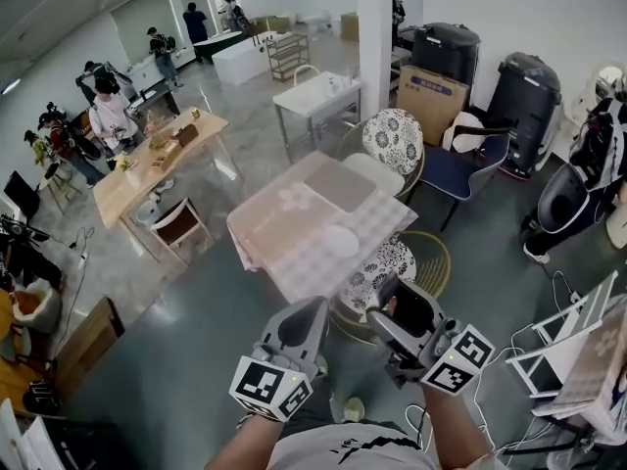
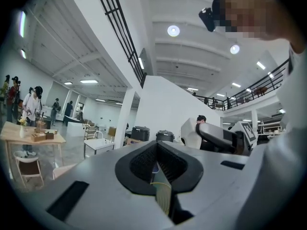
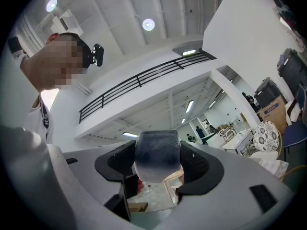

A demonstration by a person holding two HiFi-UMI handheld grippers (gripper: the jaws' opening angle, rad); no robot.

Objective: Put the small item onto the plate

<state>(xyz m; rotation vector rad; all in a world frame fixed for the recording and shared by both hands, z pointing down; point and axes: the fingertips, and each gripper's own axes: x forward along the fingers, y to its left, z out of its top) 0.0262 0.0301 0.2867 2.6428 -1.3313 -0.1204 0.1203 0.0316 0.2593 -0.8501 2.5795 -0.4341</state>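
Note:
A small dark, rounded item (image 3: 156,158) sits clamped between the jaws of my right gripper (image 3: 157,169), which is shut on it and pointing upward toward the ceiling. From the head view, that gripper (image 1: 400,309) is held in front of my body, short of the table, with the dark item (image 1: 412,310) in it. The left gripper (image 1: 302,327) is beside it, also raised; its jaws (image 2: 157,166) are shut with nothing in them. A white plate (image 1: 339,241) lies on the checked tablecloth (image 1: 294,253) of the table ahead, well beyond both grippers.
A grey mat (image 1: 340,184) lies on the far half of the table. Patterned chairs stand at its near corner (image 1: 377,267) and far right (image 1: 394,137), with a blue chair (image 1: 460,169) further right. Cables and a white rack (image 1: 563,346) are on the floor to my right. Several people stand around a wooden table (image 1: 157,160) at the left.

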